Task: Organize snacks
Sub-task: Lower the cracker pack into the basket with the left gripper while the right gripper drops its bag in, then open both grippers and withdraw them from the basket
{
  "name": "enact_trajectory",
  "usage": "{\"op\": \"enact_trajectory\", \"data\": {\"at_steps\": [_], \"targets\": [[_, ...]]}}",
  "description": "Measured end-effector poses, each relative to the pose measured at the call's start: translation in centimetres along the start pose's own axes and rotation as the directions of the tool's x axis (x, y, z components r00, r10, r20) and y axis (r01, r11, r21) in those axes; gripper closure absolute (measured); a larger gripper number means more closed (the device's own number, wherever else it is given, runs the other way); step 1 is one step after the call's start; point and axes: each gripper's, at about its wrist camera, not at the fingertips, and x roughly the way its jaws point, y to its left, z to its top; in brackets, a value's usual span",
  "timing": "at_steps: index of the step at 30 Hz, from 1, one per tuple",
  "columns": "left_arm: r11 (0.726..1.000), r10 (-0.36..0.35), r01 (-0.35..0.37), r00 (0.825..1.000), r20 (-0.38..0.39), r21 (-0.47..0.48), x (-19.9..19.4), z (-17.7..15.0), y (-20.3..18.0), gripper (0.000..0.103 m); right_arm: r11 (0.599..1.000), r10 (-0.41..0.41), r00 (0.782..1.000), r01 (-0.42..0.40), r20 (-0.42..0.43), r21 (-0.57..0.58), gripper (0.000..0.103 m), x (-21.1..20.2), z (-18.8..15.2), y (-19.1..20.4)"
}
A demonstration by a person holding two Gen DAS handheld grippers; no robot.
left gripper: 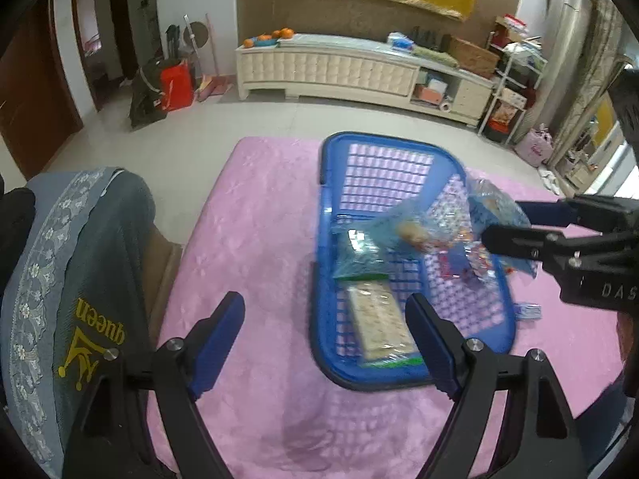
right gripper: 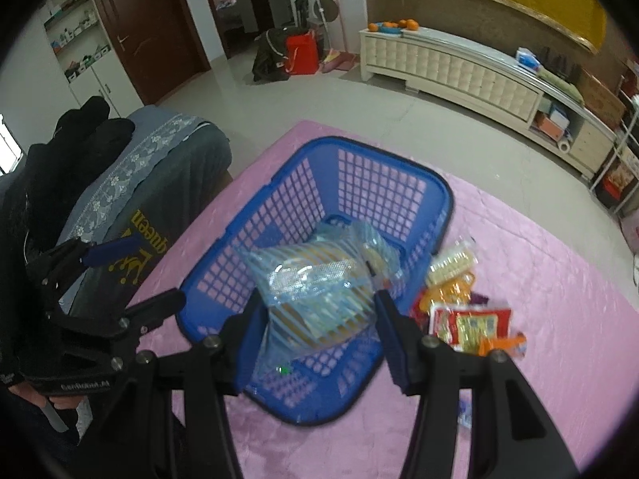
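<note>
Blue mesh basket (right gripper: 383,183) sits on the pink-covered table (right gripper: 539,279), directly ahead of both tools. The right tool (right gripper: 317,319) grips a translucent blue snack bag (right gripper: 319,283) above the basket opening, apparently for placement inside. The left tool (left gripper: 325,343) is spread wide and empty. A cracker pack (left gripper: 379,321) lies in the basket; loose snack packets (right gripper: 467,319) remain beside it, to the right tool's right.

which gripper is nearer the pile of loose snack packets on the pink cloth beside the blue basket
Right. The right gripper, holding a clear blue striped snack bag over the blue plastic basket, is just beside the pile. The left gripper, open, sits at the basket's opposite side.
</note>
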Motion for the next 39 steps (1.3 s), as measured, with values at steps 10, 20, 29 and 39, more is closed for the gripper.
{"op": "enact_trajectory", "data": {"at_steps": [10, 20, 29, 39], "targets": [[0.998, 0.023, -0.025, 0.999, -0.037, -0.064, 4.2, 2.8, 4.0, 0.022, 0.995, -0.064, 0.997, 0.059, -0.050, -0.084, 0.045, 6.9, 5.1, 1.2], [0.996, 0.007, -0.011, 0.999, -0.042, -0.090, 4.4, 2.1, 4.2, 0.022, 0.982, -0.151, 0.989, 0.149, -0.007, -0.119, 0.016, 8.0, 5.0, 1.4], [0.997, -0.010, 0.008, 1.000, -0.027, -0.072, 1.2, 0.4, 1.4, 0.022, 0.995, -0.081, 0.997, 0.079, -0.020, -0.064, 0.016, 2.8, 1.9, 0.2], [1.000, 0.005, -0.004, 0.999, 0.053, -0.025, -4.7, -0.9, -3.0, 0.022, 0.998, -0.060, 0.997, 0.058, 0.043, 0.031, 0.016, -4.0, -2.4, -3.0]]}}
